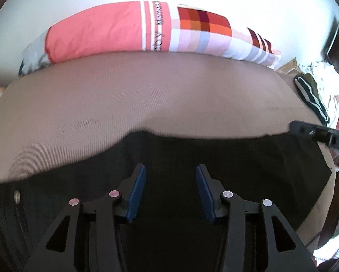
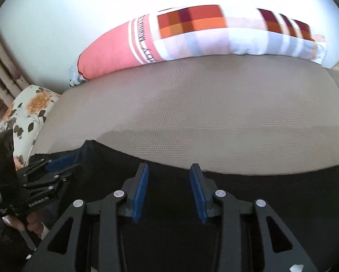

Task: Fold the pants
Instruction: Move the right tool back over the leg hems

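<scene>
Black pants (image 1: 214, 156) lie spread flat on a taupe bed cover (image 1: 146, 90), filling the near part of both views; a metal button shows at their left end (image 1: 17, 196). My left gripper (image 1: 171, 170) hovers over the dark cloth, its blue pads apart and nothing between them. In the right wrist view the pants (image 2: 271, 192) stretch to the right, and my right gripper (image 2: 169, 168) stands open above them near their far edge. The left gripper (image 2: 62, 161) also shows at the left of that view, held by a hand (image 2: 31, 223).
A long pink and checked pillow (image 1: 146, 29) lies along the far side of the bed against a pale wall. A pile of clothes, green striped and white, (image 1: 314, 90) sits at the bed's right corner. A floral pillow (image 2: 31, 113) lies to the left.
</scene>
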